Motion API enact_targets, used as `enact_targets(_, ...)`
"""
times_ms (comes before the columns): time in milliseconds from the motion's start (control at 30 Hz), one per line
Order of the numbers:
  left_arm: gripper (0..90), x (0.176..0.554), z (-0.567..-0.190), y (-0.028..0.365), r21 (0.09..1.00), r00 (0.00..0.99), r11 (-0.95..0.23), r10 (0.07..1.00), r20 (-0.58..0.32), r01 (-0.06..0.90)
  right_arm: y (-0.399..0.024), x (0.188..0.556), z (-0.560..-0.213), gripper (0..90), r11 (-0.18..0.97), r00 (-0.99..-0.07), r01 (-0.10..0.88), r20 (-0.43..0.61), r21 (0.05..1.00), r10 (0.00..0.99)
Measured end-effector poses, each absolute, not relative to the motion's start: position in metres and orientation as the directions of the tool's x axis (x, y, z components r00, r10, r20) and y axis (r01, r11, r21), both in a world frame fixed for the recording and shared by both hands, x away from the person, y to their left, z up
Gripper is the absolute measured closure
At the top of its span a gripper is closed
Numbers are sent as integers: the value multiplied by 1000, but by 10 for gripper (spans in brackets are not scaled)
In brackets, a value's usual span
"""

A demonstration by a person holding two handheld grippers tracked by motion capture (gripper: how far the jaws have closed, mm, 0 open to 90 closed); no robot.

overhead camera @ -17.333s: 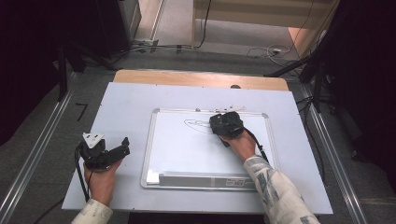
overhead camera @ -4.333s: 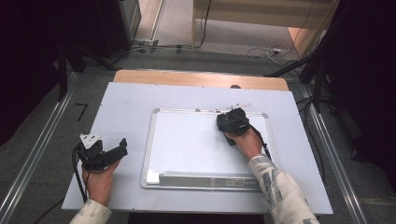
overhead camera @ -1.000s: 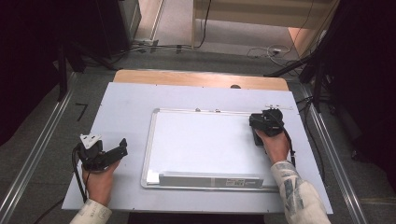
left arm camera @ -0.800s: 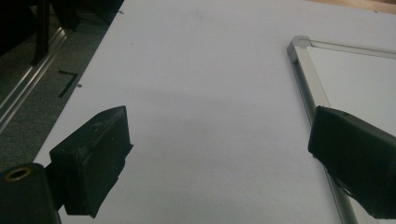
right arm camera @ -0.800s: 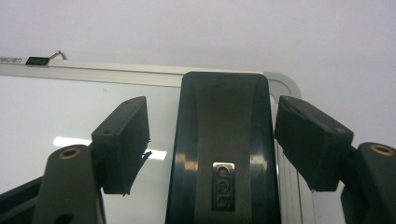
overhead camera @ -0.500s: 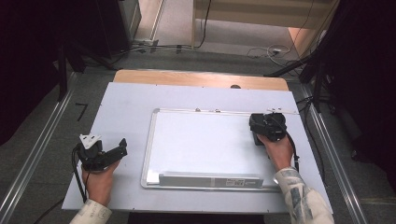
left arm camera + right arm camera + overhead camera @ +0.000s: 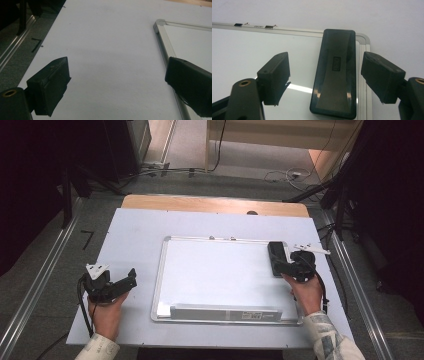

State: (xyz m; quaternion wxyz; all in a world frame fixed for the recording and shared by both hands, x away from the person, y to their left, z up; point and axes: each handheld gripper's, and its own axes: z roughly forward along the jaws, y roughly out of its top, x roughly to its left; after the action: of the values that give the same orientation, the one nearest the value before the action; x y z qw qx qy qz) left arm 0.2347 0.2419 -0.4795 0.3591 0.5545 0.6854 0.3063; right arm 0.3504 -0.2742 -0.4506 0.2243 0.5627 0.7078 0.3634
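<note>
A black eraser (image 7: 276, 257) lies flat on the top right corner of the whiteboard (image 7: 220, 275), whose surface is wiped clean. My right gripper (image 7: 281, 268) sits just behind it, near the board's right edge. In the right gripper view the eraser (image 7: 335, 72) lies between the jaws of my right gripper (image 7: 324, 62); they have just been opening and the pads stand clear of it on both sides. My left gripper (image 7: 129, 281) rests open on the table left of the board. Its view shows my left gripper (image 7: 117, 62) holding nothing, with the board's corner (image 7: 160, 25) beyond.
The board's pen tray (image 7: 225, 312) runs along its near edge. The white tabletop (image 7: 135, 235) has bare room left of and beyond the board. Metal rails (image 7: 45, 285) flank the table, and cables (image 7: 280, 175) lie on the floor beyond.
The pen marks seen on the board long ago are gone. Over the last second my right gripper opened, let go of the eraser and drew back toward the person. The left gripper stayed put.
</note>
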Motion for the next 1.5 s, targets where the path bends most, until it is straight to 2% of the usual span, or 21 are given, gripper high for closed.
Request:
enact_targets(667,61,234,-479,243,817,-129,199,980,-154,541,-299,315,-449,199,102,-284,603,93,791,954)
enact_targets(1500,61,233,-479,243,817,-131,203,979,-157,539,-327,289,-452,191,101,-274,593,82,799,958)
